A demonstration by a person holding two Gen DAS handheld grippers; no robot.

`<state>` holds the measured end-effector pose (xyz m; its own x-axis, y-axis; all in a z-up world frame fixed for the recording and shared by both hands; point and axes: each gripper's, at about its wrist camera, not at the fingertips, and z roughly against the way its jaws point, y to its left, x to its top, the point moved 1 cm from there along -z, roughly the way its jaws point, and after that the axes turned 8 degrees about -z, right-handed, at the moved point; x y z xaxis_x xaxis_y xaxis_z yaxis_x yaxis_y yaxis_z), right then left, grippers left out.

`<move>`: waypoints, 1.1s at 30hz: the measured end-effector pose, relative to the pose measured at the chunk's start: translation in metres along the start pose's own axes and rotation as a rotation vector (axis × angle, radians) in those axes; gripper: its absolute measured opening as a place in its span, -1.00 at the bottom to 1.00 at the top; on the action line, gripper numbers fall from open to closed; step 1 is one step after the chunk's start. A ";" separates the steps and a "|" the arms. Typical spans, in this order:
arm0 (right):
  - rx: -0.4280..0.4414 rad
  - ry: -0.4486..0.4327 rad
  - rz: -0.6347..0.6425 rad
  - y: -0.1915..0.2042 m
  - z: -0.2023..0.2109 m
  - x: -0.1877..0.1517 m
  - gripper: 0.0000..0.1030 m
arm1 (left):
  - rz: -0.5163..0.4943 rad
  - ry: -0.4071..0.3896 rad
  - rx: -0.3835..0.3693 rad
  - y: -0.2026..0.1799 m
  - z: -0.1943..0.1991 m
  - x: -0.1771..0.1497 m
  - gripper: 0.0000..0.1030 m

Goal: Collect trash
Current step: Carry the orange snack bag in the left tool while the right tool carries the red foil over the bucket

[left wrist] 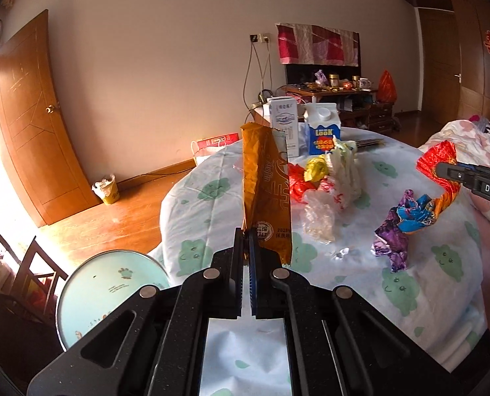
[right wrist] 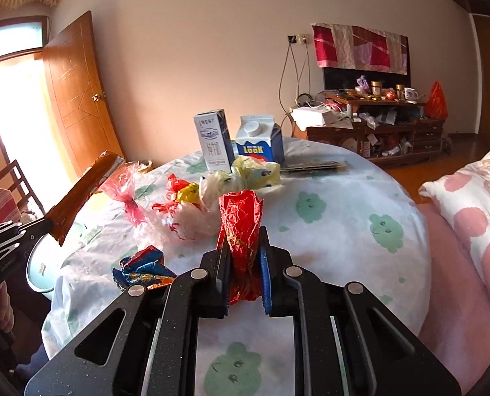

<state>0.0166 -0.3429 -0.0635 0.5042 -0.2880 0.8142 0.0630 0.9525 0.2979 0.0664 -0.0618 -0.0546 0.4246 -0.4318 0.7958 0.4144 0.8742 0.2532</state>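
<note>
My left gripper (left wrist: pixel 247 234) is shut on the bottom edge of a long golden-brown wrapper (left wrist: pixel 264 191), held upright above the table; the same wrapper (right wrist: pixel 80 194) and left gripper (right wrist: pixel 45 226) show at the left of the right wrist view. My right gripper (right wrist: pixel 243 244) is shut on a crumpled red foil wrapper (right wrist: pixel 241 224), lifted off the cloth; it appears as the red foil (left wrist: pixel 438 161) at the right gripper (left wrist: pixel 443 170) in the left wrist view. A blue and purple wrapper (left wrist: pixel 406 217) (right wrist: pixel 142 264) lies on the table. More crumpled bags (left wrist: pixel 327 178) (right wrist: pixel 212 194) pile up mid-table.
A round table with a white, green-patterned cloth (right wrist: pixel 344 217) carries two milk cartons (right wrist: pixel 241 142) at its far side. A pale blue round bin lid (left wrist: pixel 103 293) sits below the table's left edge. A yellow waste bin (left wrist: pixel 108 189) stands by the door. A bed with pink-spotted bedding (right wrist: pixel 469 217) lies right.
</note>
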 end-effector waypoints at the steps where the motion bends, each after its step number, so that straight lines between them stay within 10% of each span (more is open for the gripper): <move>1: 0.011 0.001 0.009 0.007 -0.004 0.002 -0.71 | 0.010 0.001 0.005 0.006 0.002 -0.002 -0.96; 33: 0.210 0.078 0.233 0.177 -0.107 0.012 -0.71 | 0.192 0.159 0.271 0.116 0.001 -0.064 -0.96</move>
<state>0.1266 -0.1677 -0.0542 0.5489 -0.0488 0.8345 -0.2363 0.9485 0.2109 0.0869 0.0677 -0.0756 0.6026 -0.2643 0.7530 0.0953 0.9606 0.2609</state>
